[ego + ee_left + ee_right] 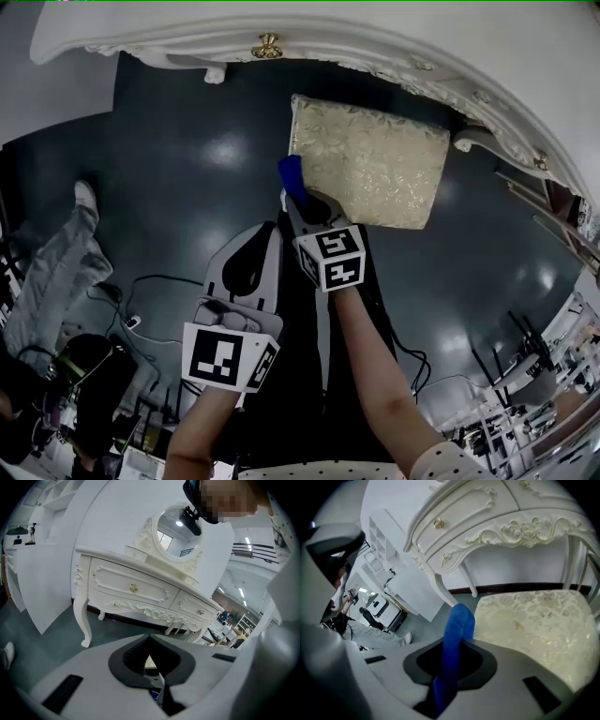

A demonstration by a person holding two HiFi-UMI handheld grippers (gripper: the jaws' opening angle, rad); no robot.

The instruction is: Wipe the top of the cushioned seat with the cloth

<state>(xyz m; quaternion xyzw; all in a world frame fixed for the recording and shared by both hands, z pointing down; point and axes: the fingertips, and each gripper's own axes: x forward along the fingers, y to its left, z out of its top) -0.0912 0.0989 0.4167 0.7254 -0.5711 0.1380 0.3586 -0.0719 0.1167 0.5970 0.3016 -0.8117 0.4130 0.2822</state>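
The cloth [458,630] is blue and folded into a thin strip. It looks soft, light and floppy, so I think it would bend and bunch up if it were pushed hard. It won't break. The best place to hold it is low down near one end, so that a good bit hangs free to rub with. That is how it is held now. The right gripper [302,208] has its two jaws pinched on the lower part, and the free end sticks out past the tips.

The strip's long side runs the same way as the jaws. It points away from the person, up toward the left edge of the seat [375,169].

From the head view, the cloth sits just at that left edge, near the corner. I can't tell if it is touching the seat yet. The seat top looks puffy and a bit shiny, with a gold leaf pattern. It should squash a little under a push. No wiping of the top has begun, as far as I can judge.

The left gripper [150,643] is held back, near the person and apart from the seat. Its jaws are pressed together with nothing in them.

The seat stands on the dark floor [187,159], close to the white dresser [136,588] with its round mirror [176,536].
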